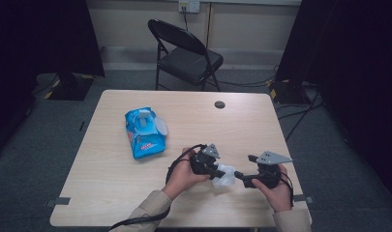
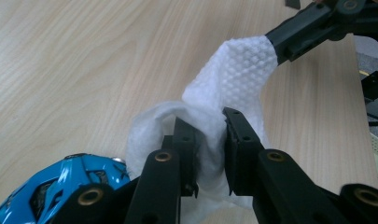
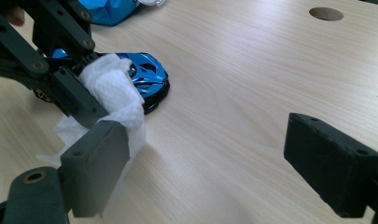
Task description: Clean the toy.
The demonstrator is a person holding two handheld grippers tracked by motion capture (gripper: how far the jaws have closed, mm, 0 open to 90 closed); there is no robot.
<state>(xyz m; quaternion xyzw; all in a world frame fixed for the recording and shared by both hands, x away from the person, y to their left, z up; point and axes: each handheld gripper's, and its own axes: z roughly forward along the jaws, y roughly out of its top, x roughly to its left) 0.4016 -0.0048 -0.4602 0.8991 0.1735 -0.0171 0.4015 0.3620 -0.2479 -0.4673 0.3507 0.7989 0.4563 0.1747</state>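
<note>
A white textured wipe is bunched between the jaws of my left gripper, which is shut on it. Its upper end lies against one jaw of my right gripper. A shiny blue toy car sits on the table just behind the wipe and shows again as the toy car beside the left jaws. My right gripper stands wide open, its left jaw touching the wipe's draped edge. In the high view my left gripper and right gripper meet at the wipe near the table's front edge.
A blue pack of wet wipes with its lid flipped up lies on the wooden table to the left. A round cable hole is near the far edge. A black folding chair stands behind the table.
</note>
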